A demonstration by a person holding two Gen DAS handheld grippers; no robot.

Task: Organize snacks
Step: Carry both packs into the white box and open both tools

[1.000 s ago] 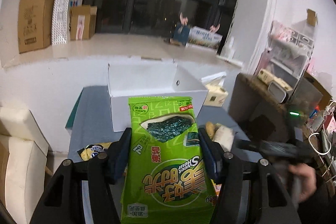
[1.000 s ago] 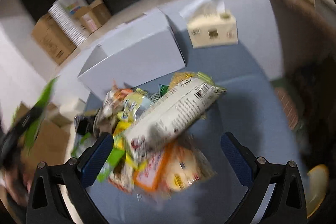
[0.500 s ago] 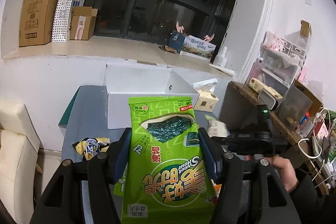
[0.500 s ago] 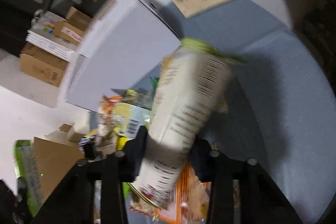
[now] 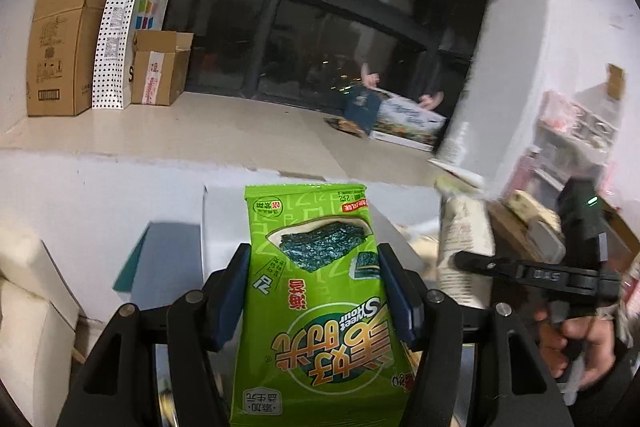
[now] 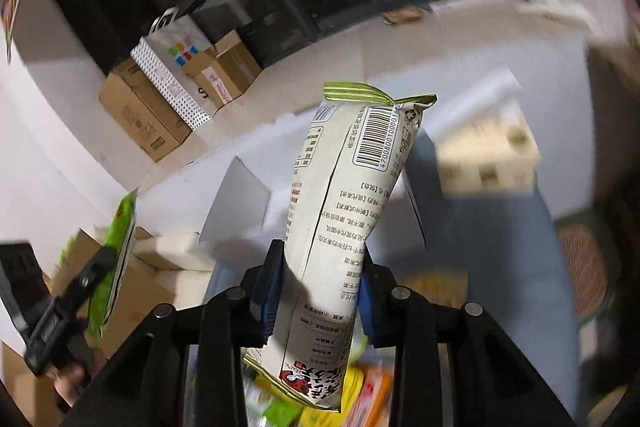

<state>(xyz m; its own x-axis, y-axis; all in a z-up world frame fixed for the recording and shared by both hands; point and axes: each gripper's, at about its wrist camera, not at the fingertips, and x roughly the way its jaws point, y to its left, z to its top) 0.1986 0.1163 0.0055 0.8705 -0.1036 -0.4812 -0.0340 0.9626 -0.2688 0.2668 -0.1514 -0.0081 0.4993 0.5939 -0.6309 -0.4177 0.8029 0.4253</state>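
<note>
My left gripper (image 5: 314,291) is shut on a green seaweed snack packet (image 5: 316,291) and holds it upright in the air in front of the open white box (image 5: 404,203). My right gripper (image 6: 322,287) is shut on a tall cream snack bag (image 6: 344,211) with a barcode and holds it upright above the snack pile (image 6: 360,399). In the left wrist view the cream bag (image 5: 464,247) and the right gripper (image 5: 460,259) show at the right. In the right wrist view the white box (image 6: 240,203) lies behind the bag, and the green packet (image 6: 116,251) shows at the left.
A tissue box (image 6: 488,155) stands on the blue-grey table (image 6: 500,267) right of the white box. Cardboard boxes (image 5: 60,43) and a paper bag (image 5: 120,35) stand on the window ledge. A cluttered shelf (image 5: 568,155) is at the right. White cushions (image 5: 28,307) lie at the left.
My right gripper has shut on the cream bag and lifted it off the pile to upright. My left gripper has risen a little with the green packet.
</note>
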